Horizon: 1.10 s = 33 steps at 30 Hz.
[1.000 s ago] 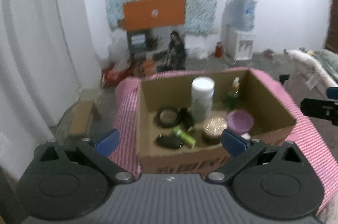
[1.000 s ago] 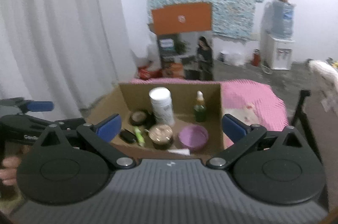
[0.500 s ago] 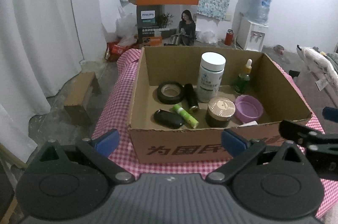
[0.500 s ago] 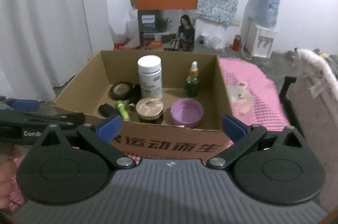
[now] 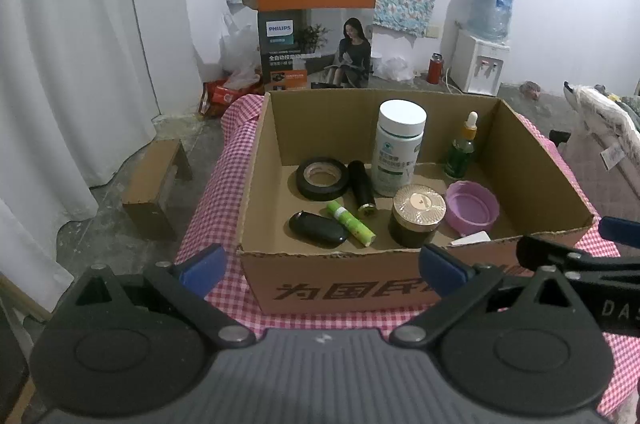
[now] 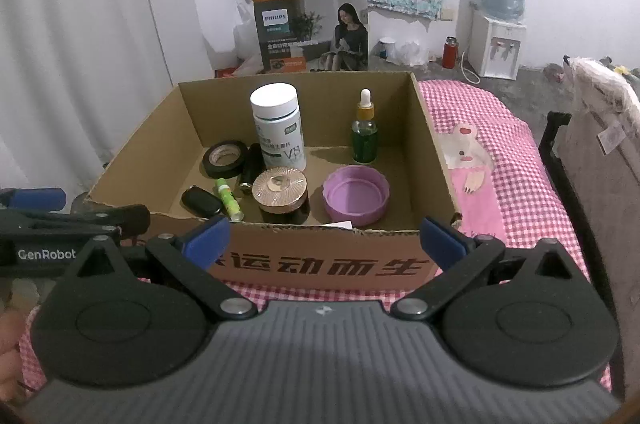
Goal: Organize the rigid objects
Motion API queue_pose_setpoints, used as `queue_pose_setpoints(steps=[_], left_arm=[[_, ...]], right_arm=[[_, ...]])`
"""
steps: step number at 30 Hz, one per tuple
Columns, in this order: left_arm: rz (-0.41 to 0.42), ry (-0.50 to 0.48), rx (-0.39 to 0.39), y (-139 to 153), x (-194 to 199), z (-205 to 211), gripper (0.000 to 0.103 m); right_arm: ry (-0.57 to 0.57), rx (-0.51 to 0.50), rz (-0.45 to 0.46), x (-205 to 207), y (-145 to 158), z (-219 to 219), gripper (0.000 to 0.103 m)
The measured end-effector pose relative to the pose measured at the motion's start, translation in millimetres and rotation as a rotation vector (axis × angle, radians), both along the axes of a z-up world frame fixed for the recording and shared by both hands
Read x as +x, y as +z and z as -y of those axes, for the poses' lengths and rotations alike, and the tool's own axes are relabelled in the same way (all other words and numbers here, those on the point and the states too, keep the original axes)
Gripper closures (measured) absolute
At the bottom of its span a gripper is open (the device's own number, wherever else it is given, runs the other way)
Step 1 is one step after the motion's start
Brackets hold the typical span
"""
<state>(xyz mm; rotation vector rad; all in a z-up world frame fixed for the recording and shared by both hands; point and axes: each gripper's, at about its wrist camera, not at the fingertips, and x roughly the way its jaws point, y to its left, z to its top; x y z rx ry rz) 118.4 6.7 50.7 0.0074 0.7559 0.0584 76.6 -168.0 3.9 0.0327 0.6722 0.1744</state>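
An open cardboard box (image 5: 360,288) (image 6: 320,264) stands on a pink checked cloth. In it are a white bottle (image 5: 398,147) (image 6: 278,127), a green dropper bottle (image 5: 462,147) (image 6: 365,133), a black tape roll (image 5: 322,177) (image 6: 225,158), a black tube (image 5: 361,187), a green stick (image 5: 351,224) (image 6: 228,199), a black fob (image 5: 318,228) (image 6: 201,201), a gold-lidded jar (image 5: 418,220) (image 6: 282,193) and a purple lid (image 5: 472,207) (image 6: 356,195). My left gripper (image 5: 322,266) and right gripper (image 6: 324,240) are open and empty before the box's near wall.
The pink checked cloth (image 6: 500,163) covers the table. A Philips carton (image 5: 316,23) stands on the floor behind. A small cardboard box (image 5: 156,183) lies on the floor at left. A water dispenser (image 5: 484,39) is at back right. A white curtain (image 5: 60,63) hangs left.
Both grippers have pulled back and risen, so the box now sits lower and nearer in both views. The objects in the box have not moved.
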Motion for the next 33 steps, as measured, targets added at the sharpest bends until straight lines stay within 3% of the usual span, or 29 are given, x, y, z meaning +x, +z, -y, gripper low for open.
queue_pose_setpoints(steps=[33], left_arm=[[-0.012, -0.007, 0.021, 0.8, 2.2, 3.4, 0.000]], right_arm=[[-0.008, 0.018, -0.011, -1.7, -4.3, 5.2, 0.001]])
